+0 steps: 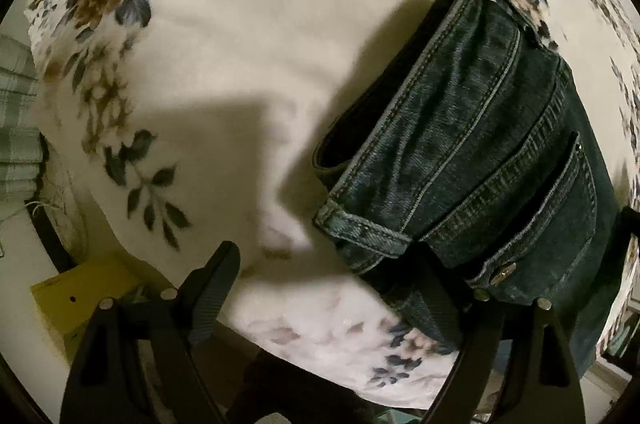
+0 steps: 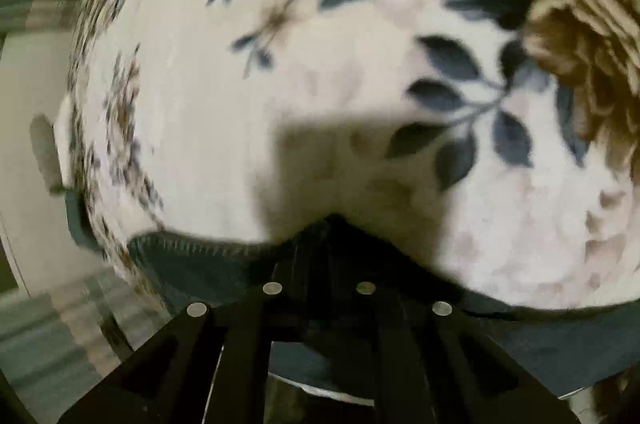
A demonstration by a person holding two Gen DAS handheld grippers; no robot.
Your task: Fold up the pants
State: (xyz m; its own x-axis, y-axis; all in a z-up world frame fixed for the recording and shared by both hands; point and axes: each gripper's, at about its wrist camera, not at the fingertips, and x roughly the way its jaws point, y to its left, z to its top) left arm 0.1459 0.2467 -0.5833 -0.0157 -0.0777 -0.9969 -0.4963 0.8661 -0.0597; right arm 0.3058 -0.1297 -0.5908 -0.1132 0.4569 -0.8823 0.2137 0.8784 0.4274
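Dark blue denim pants (image 1: pixel 480 160) lie on a cream floral blanket (image 1: pixel 248 64), waistband and pocket at the right of the left wrist view. My left gripper (image 1: pixel 320 284) is open; its right finger lies under the waistband edge, its left finger (image 1: pixel 212 288) is free over the blanket. In the right wrist view my right gripper (image 2: pixel 320 256) is shut on a dark fold of the pants (image 2: pixel 192 264), which runs along the bottom of the view and is lifted over the blanket (image 2: pixel 280 84).
The blanket covers a bed that drops off at the left. A yellow box (image 1: pixel 80 300) lies low at the left beside the bed. A plaid cloth (image 1: pixel 16 112) is at the far left.
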